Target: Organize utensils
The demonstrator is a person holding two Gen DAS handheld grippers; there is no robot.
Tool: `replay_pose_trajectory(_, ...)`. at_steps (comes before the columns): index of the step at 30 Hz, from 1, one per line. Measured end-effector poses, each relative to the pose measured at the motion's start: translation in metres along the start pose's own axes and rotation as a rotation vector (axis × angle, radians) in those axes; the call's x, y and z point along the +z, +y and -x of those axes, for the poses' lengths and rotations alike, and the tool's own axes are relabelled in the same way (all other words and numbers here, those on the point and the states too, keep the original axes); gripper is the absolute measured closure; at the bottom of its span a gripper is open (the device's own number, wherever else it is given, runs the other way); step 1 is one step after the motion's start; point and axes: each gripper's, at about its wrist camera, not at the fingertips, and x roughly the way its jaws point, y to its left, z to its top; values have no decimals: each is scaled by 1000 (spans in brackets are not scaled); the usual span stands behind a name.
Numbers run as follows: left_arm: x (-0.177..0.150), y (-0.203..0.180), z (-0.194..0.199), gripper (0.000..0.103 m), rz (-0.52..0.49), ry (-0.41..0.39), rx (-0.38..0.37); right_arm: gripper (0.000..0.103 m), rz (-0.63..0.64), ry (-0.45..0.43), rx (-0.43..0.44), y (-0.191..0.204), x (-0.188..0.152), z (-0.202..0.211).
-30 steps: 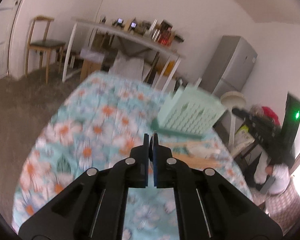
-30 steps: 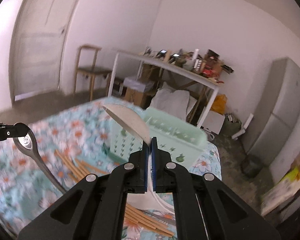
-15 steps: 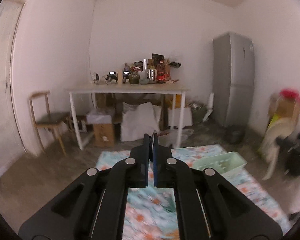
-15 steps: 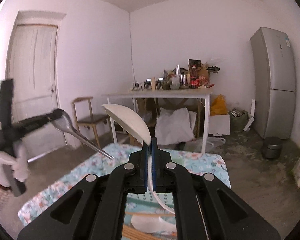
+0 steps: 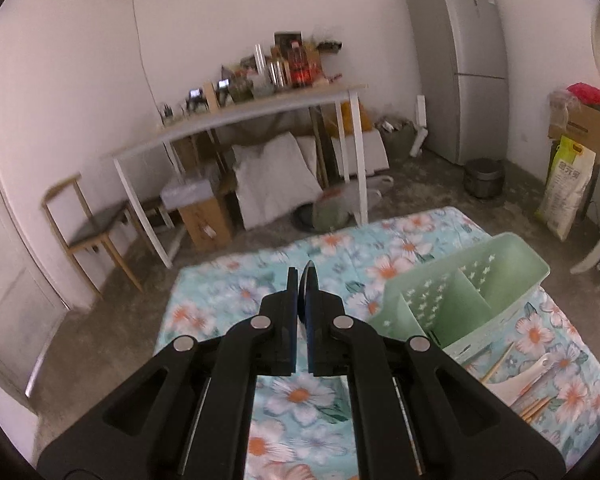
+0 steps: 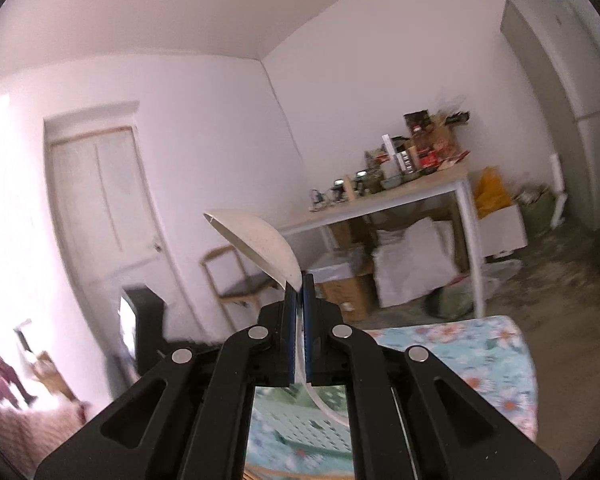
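Note:
My left gripper [image 5: 300, 280] is shut on the thin handle of a metal spoon; only its tip [image 5: 310, 267] pokes past the pads. It hangs above the floral table [image 5: 236, 292], left of the green divided utensil caddy [image 5: 460, 300]. My right gripper [image 6: 299, 280] is shut on a white ceramic spoon [image 6: 256, 240], bowl up and left, handle curving down behind the fingers. The caddy shows below it in the right wrist view [image 6: 300, 432]. A white spoon [image 5: 516, 380] and wooden chopsticks [image 5: 536, 404] lie on the table right of the caddy. The held white spoon's handle shows at the far right [image 5: 596, 240].
Beyond the table stand a white cluttered desk [image 5: 260, 116], a wooden chair [image 5: 92, 232], a grey fridge [image 5: 460, 64], boxes and bags on the floor. In the right wrist view a door [image 6: 100, 208] and a dark object [image 6: 144, 320] are at the left.
Both grippers swung sharply. The left view now tilts down onto the table and caddy. The right gripper with the white spoon has moved over the caddy and turned left.

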Motion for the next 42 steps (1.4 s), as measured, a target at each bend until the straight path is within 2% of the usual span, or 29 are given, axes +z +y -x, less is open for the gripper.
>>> replay_pose_trajectory(2,-8,0,-7,99,20,24,-20,100,-42,3,46,-12,1,-12)
replay_pose_trajectory(7,-13,10,-9,99,81,12,-69,100,-113,14,81,-37,-4,-43)
replay_pose_trajectory(9,-14,15,-8,93,108,9,-101,100,-123,21,79,-44,-11,-53)
replay_pose_trajectory(11,-16,19,-6,79,136,-4,-125,100,-138,36,78,-54,-22,-63)
replay_pose_trajectory(12,-17,22,-4,77,153,-18,-135,100,-146,42,75,-57,-26,-66)
replay_pose_trajectory(14,-19,28,2,65,184,-47,-150,100,-160,69,64,-70,-36,-78)
replay_pose_trajectory(20,-34,41,18,54,244,-104,-169,99,-161,166,8,-88,-72,-94)
replay_pose_trajectory(25,-48,53,30,45,299,-125,-168,96,-115,220,-48,-83,-76,-90)
replay_pose_trajectory(26,-50,55,33,43,310,-130,-168,87,-108,225,-53,-80,-74,-88)
replay_pose_trajectory(27,-53,56,35,42,320,-135,-167,69,-96,226,-59,-77,-72,-84)
replay_pose_trajectory(28,-57,58,39,41,332,-139,-165,62,-85,221,-63,-72,-73,-77)
replay_pose_trajectory(29,-60,59,41,41,339,-141,-166,52,-69,217,-87,-69,-71,-74)
replay_pose_trajectory(30,-64,60,44,40,346,-142,-166,47,-57,213,-102,-65,-69,-70)
replay_pose_trajectory(34,-73,64,57,38,373,-152,-177,43,-41,202,-149,-55,-60,-52)
replay_pose_trajectory(37,-85,66,67,37,387,-168,-186,35,-19,199,-169,-42,-58,-33)
replay_pose_trajectory(42,-114,62,71,36,380,-117,-208,25,29,251,-210,-18,-65,-12)
